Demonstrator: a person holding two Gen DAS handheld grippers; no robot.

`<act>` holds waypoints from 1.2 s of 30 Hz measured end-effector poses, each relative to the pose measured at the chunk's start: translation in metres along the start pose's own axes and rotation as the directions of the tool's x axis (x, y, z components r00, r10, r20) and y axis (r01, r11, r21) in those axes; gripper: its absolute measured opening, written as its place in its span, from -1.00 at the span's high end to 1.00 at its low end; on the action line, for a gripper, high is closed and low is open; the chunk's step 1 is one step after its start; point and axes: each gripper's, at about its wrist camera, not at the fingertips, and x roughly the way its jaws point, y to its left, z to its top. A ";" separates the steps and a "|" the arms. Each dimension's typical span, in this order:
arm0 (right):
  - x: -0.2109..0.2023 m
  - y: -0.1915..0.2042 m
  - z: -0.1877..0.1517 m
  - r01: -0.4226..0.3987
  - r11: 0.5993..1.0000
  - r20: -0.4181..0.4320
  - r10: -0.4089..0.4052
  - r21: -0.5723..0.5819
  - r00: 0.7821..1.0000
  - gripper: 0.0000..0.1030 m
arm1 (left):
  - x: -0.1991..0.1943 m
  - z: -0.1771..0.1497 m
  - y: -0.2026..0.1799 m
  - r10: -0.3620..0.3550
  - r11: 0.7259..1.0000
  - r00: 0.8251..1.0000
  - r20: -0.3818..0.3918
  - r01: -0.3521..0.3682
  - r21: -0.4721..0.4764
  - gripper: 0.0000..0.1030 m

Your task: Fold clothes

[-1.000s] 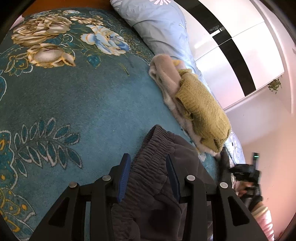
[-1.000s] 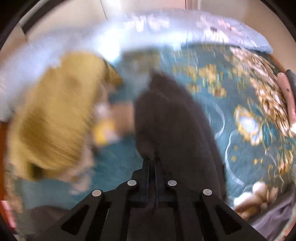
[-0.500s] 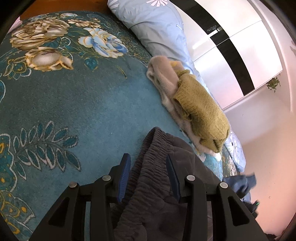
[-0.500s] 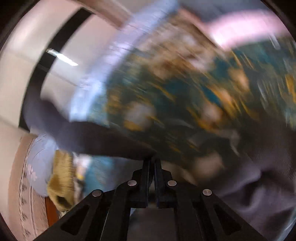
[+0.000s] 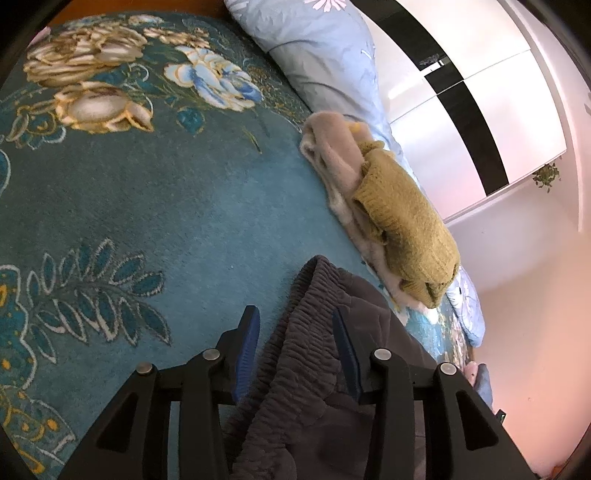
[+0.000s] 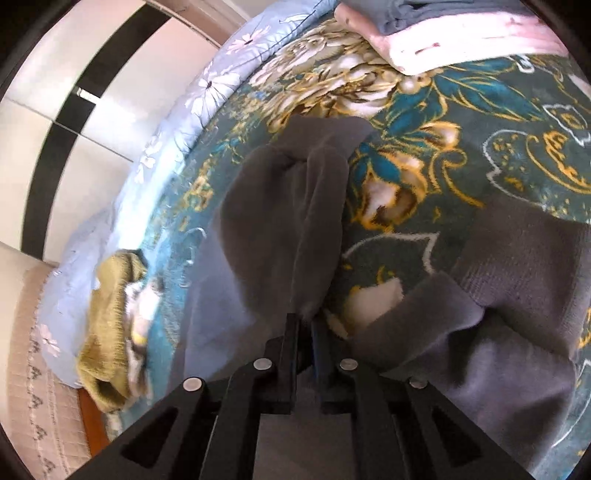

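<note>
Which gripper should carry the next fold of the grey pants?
Right, probably. The right gripper is shut on the grey pants, leg fabric pinched. The left gripper is open, jaws only straddling the waistband.

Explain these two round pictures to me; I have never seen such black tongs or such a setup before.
No robot is here: a person holds one pair of two-fingered tongs in each hand, and a wide-angle camera on each looks forward along the fingers, which bends the picture round.

The left-hand view shows the left tongs open, their blue-padded fingers on either side of the gathered waistband of dark grey fleece trousers, not pinching it.

The right-hand view shows the right tongs shut on a fold of the same dark grey fleece trousers.

Everything lies on a teal blanket with large gold and cream flowers. Beside it are a mustard-yellow knitted sweater lying on a pale beige fluffy garment, a light blue floral pillow, and a stack of folded pink and grey-blue clothes.
</note>
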 end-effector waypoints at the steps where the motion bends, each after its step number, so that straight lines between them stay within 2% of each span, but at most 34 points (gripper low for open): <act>1: -0.003 0.000 0.001 -0.012 1.000 0.002 0.012 0.000 1.000 0.79 | 0.001 0.001 0.000 -0.009 1.000 1.000 -0.006 0.009 0.004 0.10; 4: -0.018 -0.001 0.005 -0.031 0.999 0.013 0.031 -0.035 0.999 0.59 | 0.000 0.003 -0.002 -0.023 0.999 1.000 0.001 0.023 0.022 0.06; 6: -0.027 -0.002 0.008 -0.048 0.997 0.022 0.049 -0.059 0.999 0.33 | -0.002 0.005 -0.004 -0.025 0.999 1.000 0.019 0.024 0.040 0.00; 7: -0.031 -0.003 0.010 -0.062 0.996 0.027 0.064 -0.065 0.998 0.30 | -0.003 0.006 -0.003 -0.024 0.999 0.999 0.025 0.023 0.042 -0.01; 9: -0.036 -0.010 0.016 -0.101 0.993 0.026 0.102 -0.057 0.994 0.24 | -0.002 0.012 0.000 -0.003 1.000 1.000 0.024 0.002 0.015 -0.01; 13: -0.036 -0.024 0.029 -0.128 0.991 0.014 0.129 -0.028 0.992 0.19 | 0.001 0.024 0.003 0.023 0.999 1.000 0.007 -0.023 -0.026 -0.01; 15: -0.033 -0.028 0.034 -0.153 0.988 0.009 0.153 -0.017 0.988 0.18 | 0.013 0.034 -0.008 -0.025 1.000 0.998 -0.056 0.025 -0.008 -0.02; 19: -0.019 -0.028 0.033 -0.167 0.985 -0.021 0.167 -0.029 0.986 0.17 | 0.041 0.044 -0.031 0.067 0.994 0.991 -0.115 -0.057 0.090 -0.02; 22: -0.011 -0.025 0.031 -0.180 0.983 -0.045 0.178 -0.046 0.983 0.17 | 0.063 0.045 -0.039 0.059 0.993 0.981 -0.187 -0.037 0.116 -0.01; 24: -0.007 -0.025 0.030 -0.188 0.981 -0.055 0.185 -0.049 0.981 0.17 | 0.074 0.046 -0.037 0.006 0.994 0.971 -0.241 0.019 0.103 0.01; 26: -0.005 -0.026 0.031 -0.192 0.980 -0.060 0.189 -0.047 0.980 0.17 | 0.080 0.047 -0.032 -0.023 0.996 0.962 -0.272 0.044 0.073 0.03; 28: -0.004 -0.027 0.031 -0.197 0.979 -0.066 0.193 -0.051 0.979 0.17 | 0.075 0.049 -0.028 -0.126 0.990 0.952 -0.278 0.139 0.028 0.07; 30: -0.003 -0.026 0.030 -0.196 0.979 -0.071 0.192 -0.063 0.979 0.17 | 0.068 0.051 -0.026 -0.250 0.967 0.931 -0.266 0.256 -0.011 0.07; 33: -0.002 -0.025 0.030 -0.191 0.979 -0.073 0.186 -0.071 0.980 0.17 | 0.061 0.052 -0.022 -0.373 0.926 0.895 -0.245 0.376 -0.035 0.07; 36: 0.001 -0.023 0.029 -0.181 0.981 -0.076 0.175 -0.069 0.982 0.17 | 0.077 0.052 -0.011 -0.336 0.942 0.900 -0.278 0.319 -0.105 0.07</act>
